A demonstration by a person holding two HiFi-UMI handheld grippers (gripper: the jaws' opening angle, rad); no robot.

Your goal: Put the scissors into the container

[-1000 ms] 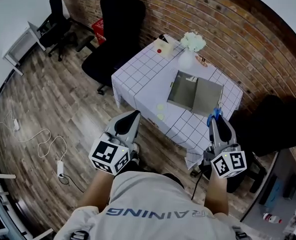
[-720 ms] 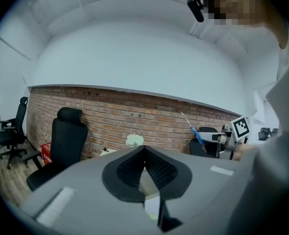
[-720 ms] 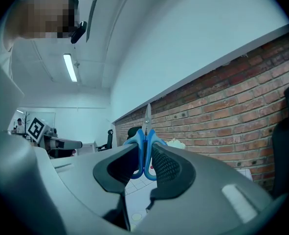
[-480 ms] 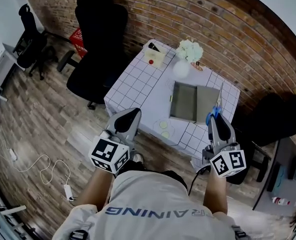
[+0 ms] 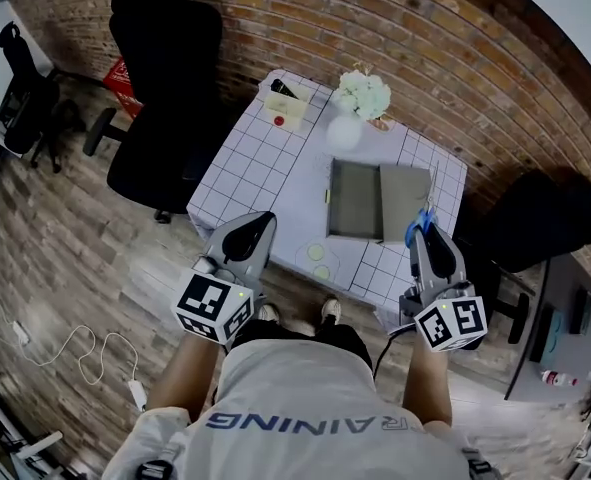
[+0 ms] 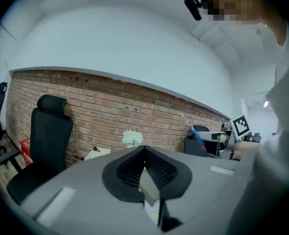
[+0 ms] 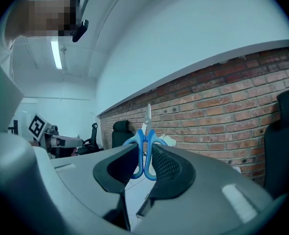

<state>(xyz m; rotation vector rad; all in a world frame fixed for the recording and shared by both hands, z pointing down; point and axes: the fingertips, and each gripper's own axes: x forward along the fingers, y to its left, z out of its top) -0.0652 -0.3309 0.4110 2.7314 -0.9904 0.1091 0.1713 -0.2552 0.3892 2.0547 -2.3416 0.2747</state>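
Nearest the head camera is the person's pale shirt [image 5: 305, 408], with both forearms reaching forward, each ending in a gripper topped by a cube with square markers. The left gripper [image 5: 262, 220] hangs over the wooden floor [image 5: 85, 238], just short of the near left corner of the table [image 5: 260, 173]; in its own view the two fingertips meet at the front and hold nothing. The right gripper [image 7: 144, 153] is level with it on the other side, at the table's near right edge, and its fingers are clamped on the blue handles of the scissors [image 7: 146, 131], one loop bulging out on each side of the grip. The closed steel blades stand upright above the jaws. From the head view the scissors show just at the near right corner of the container [image 5: 354, 200], in the gripper rather than inside it; how high above the cloth they are cannot be judged. On the white checked cloth, close to the near edge, lie two small pale round things [image 5: 319, 261]. Beyond them sits the grey container, a shallow open tray with a flat grey panel [image 5: 405, 202] lying against its right side. Farther back stand a white vase of white flowers [image 5: 347, 118] and a cream box [image 5: 287, 111]. A black office chair [image 5: 165, 88] stands left of the table, another dark chair [image 5: 540, 218] right of it, and a red brick wall [image 5: 455, 78] closes the scene
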